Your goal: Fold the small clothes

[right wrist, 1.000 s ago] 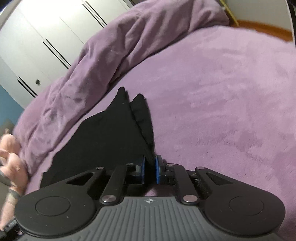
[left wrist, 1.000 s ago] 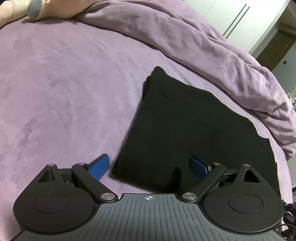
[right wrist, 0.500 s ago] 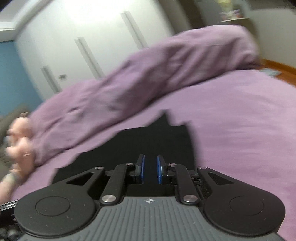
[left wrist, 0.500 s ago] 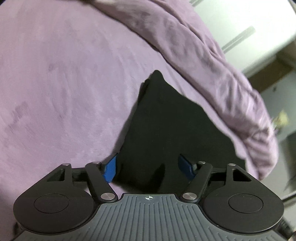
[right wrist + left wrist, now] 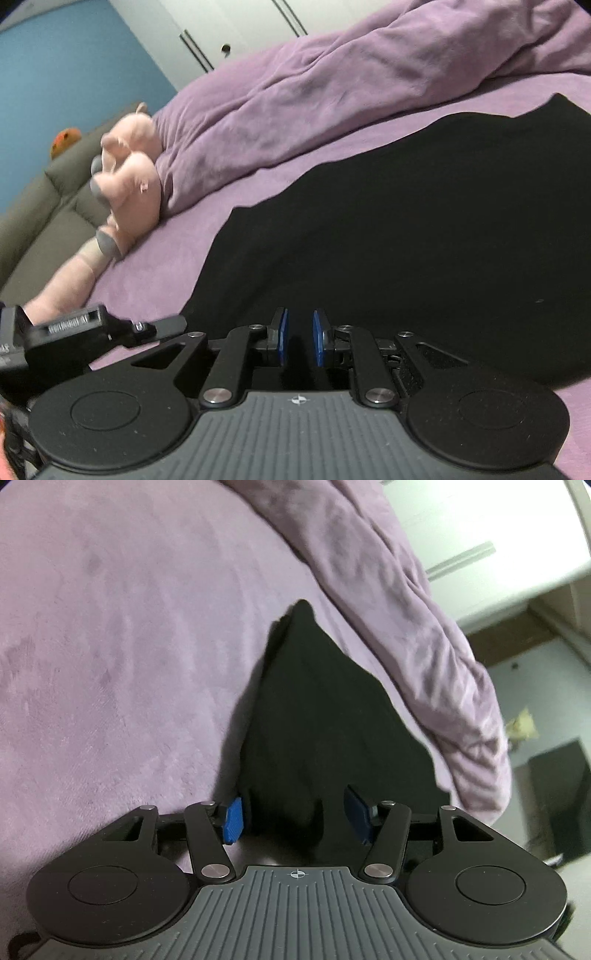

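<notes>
A black folded garment (image 5: pixel 317 720) lies flat on the purple bed (image 5: pixel 110 646). My left gripper (image 5: pixel 293 818) is open, its blue pads on either side of the garment's near corner, which sits between them. In the right wrist view the same black garment (image 5: pixel 424 221) spreads ahead. My right gripper (image 5: pixel 298 338) is over its near edge, pads a small gap apart, and I cannot tell whether cloth is pinched between them. The left gripper's body (image 5: pixel 74 328) shows at the left of that view.
A bunched purple duvet (image 5: pixel 332 92) lies along the far side of the garment. A pink plush toy (image 5: pixel 129 184) lies at the bed's left end near a grey headboard (image 5: pixel 48 206). White wardrobe doors (image 5: pixel 480 535) stand beyond the bed.
The right gripper swung left and lowered over the garment; its pads parted from shut to a small gap. The left gripper closed in on the garment's corner and its pads narrowed.
</notes>
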A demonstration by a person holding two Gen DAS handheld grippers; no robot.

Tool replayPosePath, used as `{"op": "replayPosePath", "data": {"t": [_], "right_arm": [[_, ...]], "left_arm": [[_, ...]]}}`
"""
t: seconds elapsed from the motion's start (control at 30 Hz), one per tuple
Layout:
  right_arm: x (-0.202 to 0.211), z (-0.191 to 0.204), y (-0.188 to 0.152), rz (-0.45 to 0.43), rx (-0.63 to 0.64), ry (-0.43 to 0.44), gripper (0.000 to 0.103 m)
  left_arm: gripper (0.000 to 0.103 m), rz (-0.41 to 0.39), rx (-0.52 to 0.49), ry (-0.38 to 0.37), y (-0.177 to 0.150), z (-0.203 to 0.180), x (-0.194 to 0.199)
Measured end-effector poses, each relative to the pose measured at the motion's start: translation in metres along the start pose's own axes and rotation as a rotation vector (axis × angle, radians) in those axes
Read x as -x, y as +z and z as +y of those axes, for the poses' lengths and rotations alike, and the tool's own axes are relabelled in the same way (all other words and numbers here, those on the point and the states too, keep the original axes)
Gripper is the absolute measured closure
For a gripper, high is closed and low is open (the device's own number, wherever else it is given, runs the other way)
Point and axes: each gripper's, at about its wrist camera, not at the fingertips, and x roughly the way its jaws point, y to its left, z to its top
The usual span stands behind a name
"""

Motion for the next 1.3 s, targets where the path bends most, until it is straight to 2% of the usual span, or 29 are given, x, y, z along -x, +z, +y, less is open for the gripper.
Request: {"op": "replayPosePath", "data": {"t": [0.1,0.13,0.17,0.23,0.3,0.4,0.5,0.53,0.63,0.67,0.77,1.0,1.07,1.13,1.2,1.3], "right_arm": [[-0.005,0.008,0.0,-0.013,0.019,-0.019,0.089],[-0.005,0.011,0.001,-0.019,0.026,-0.028,0.089],[-0.008,0.014,0.002,-0.022,0.033,-0.033,0.088],[-0.016,0.019,0.0,-0.005,0.059,-0.041,0.088],[-0.027,0.02,-0.004,0.044,0.085,-0.051,0.088],[-0.024,0.023,-0.003,0.031,0.12,-0.055,0.088],[-0.014,0.024,-0.002,-0.039,0.099,-0.061,0.087],[-0.015,0.023,-0.002,-0.045,0.094,-0.061,0.084],[-0.027,0.02,-0.006,0.021,0.105,-0.046,0.083],[-0.024,0.02,-0.007,0.012,0.121,-0.04,0.083],[-0.012,0.011,0.001,0.012,0.048,-0.013,0.083],[0.048,-0.044,0.011,-0.159,-0.115,-0.081,0.083],[0.062,-0.062,0.011,-0.189,-0.156,-0.109,0.083],[0.073,-0.08,0.01,-0.211,-0.21,-0.127,0.083],[0.081,-0.097,0.008,-0.221,-0.268,-0.13,0.082],[0.088,-0.109,0.008,-0.237,-0.298,-0.153,0.081]], "left_arm": [[0.044,-0.014,0.058,-0.037,0.009,0.003,-0.008],[0.052,-0.01,0.066,-0.046,0.011,0.003,-0.014],[0.068,0.003,0.07,-0.048,0.012,0.003,-0.02],[0.08,0.031,0.082,-0.028,0.015,0.004,-0.033],[0.081,0.028,0.107,-0.035,0.017,0.006,-0.037],[0.084,0.008,0.114,-0.048,0.02,0.007,-0.032],[0.086,0.008,0.104,-0.036,0.02,0.007,-0.031],[0.086,0.008,0.105,-0.031,0.02,0.007,-0.031],[0.087,0.01,0.104,-0.016,0.021,0.005,-0.028],[0.087,0.011,0.096,-0.009,0.022,0.002,-0.027],[0.087,0.019,0.034,0.032,0.027,-0.011,-0.025],[0.088,0.016,-0.126,0.116,0.034,-0.055,-0.024],[0.089,0.006,-0.184,0.118,0.033,-0.077,-0.025],[0.089,0.009,-0.251,0.09,0.026,-0.104,-0.031],[0.089,0.038,-0.337,0.054,0.013,-0.135,-0.042],[0.089,0.106,-0.487,0.043,-0.019,-0.176,-0.073]]}}
